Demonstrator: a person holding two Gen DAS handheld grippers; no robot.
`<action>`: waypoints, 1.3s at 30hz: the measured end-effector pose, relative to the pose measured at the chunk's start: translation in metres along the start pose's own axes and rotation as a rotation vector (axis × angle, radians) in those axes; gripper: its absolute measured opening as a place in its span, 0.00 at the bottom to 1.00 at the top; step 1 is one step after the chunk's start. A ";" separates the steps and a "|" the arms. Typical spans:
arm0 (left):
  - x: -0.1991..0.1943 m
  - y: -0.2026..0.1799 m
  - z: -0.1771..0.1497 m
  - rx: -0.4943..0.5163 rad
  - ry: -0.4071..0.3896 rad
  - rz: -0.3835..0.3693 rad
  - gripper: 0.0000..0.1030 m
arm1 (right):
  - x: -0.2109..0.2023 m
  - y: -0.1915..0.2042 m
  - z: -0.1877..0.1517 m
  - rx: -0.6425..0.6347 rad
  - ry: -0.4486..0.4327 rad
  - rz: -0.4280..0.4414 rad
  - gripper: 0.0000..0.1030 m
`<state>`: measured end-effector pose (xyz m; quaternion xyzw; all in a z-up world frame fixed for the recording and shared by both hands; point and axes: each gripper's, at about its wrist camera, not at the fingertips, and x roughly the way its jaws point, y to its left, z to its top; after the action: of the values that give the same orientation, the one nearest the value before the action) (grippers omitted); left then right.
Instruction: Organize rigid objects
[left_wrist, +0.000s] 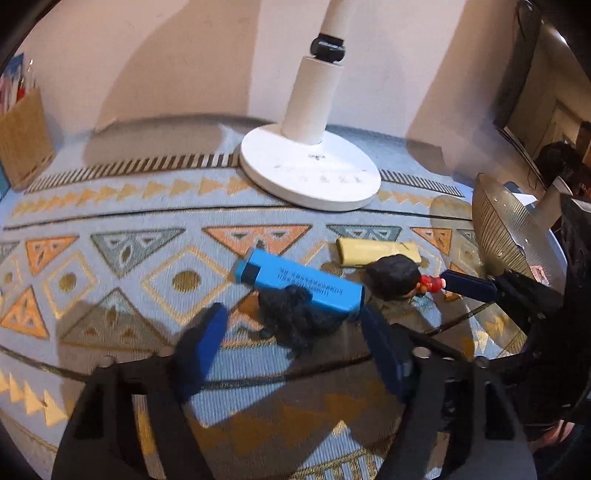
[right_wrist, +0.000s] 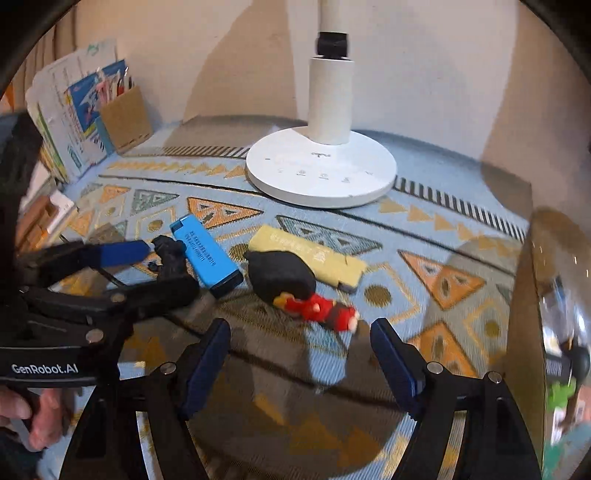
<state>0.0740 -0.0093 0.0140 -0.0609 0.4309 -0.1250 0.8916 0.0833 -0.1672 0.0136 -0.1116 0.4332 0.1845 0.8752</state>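
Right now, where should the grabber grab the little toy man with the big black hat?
Probably across the red body, not the big black hat, which looks too round and wide. The toy man lies flat on the patterned cloth, so come from above, one finger on each long side. The right hand-held gripper is open just short of it.

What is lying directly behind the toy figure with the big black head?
Behind the toy figure lies a yellow box, flat on the patterned cloth and running diagonally. The figure's black head covers part of the box's near edge, so whether they touch cannot be seen.
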 end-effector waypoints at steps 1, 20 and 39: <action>0.002 0.000 0.000 0.002 0.010 -0.001 0.50 | 0.001 0.003 0.001 -0.016 0.003 0.001 0.72; -0.064 -0.019 -0.068 0.171 0.004 -0.137 0.44 | -0.061 0.024 -0.050 0.136 0.050 0.191 0.15; -0.061 -0.028 -0.081 0.233 -0.009 -0.072 0.45 | 0.007 0.022 0.015 -0.032 0.024 0.061 0.34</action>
<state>-0.0310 -0.0199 0.0154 0.0272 0.4069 -0.2061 0.8895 0.0889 -0.1397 0.0163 -0.1147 0.4440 0.2166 0.8619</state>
